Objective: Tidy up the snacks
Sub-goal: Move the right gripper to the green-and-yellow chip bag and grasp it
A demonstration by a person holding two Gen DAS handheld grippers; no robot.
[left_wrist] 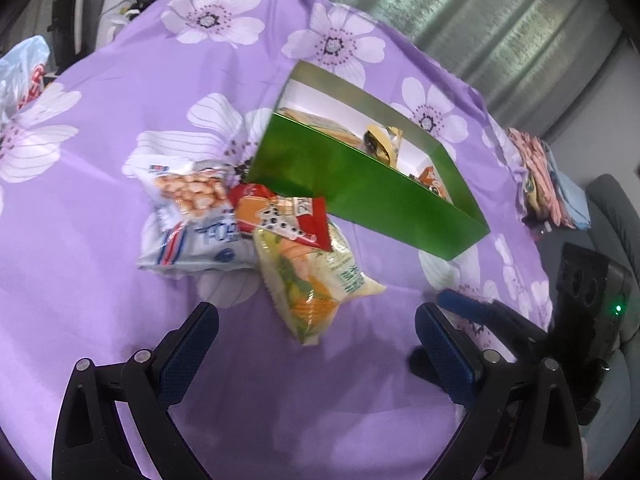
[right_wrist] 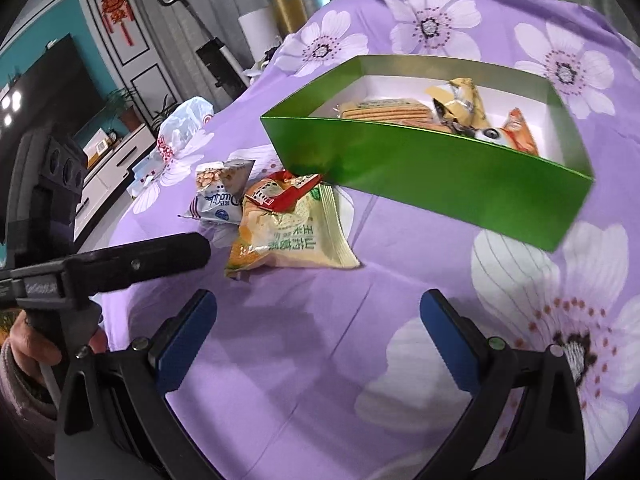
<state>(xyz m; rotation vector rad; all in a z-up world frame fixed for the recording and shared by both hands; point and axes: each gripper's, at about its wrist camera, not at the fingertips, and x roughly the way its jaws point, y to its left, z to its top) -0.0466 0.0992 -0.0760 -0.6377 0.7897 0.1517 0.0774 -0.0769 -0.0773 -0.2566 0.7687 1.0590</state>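
Observation:
A green box [left_wrist: 360, 192] [right_wrist: 432, 172] with a white inside stands on the purple flowered cloth and holds several snack packs. Left of it lie three loose packs: a pale yellow pack [left_wrist: 312, 280] [right_wrist: 292, 236], a red pack [left_wrist: 280, 216] [right_wrist: 280, 196] resting on top of it, and a white-blue pack [left_wrist: 192, 216] [right_wrist: 218, 188]. My left gripper [left_wrist: 316, 344] is open just short of the yellow pack, holding nothing. Open too is my right gripper [right_wrist: 318, 332], above bare cloth in front of the box and the yellow pack.
A white plastic bag [left_wrist: 24, 76] [right_wrist: 180, 128] lies at the cloth's far left. Folded fabrics [left_wrist: 548, 176] sit at the right edge. The other gripper's body shows in each wrist view [left_wrist: 592, 312] [right_wrist: 120, 264], with a hand [right_wrist: 28, 344] on its handle.

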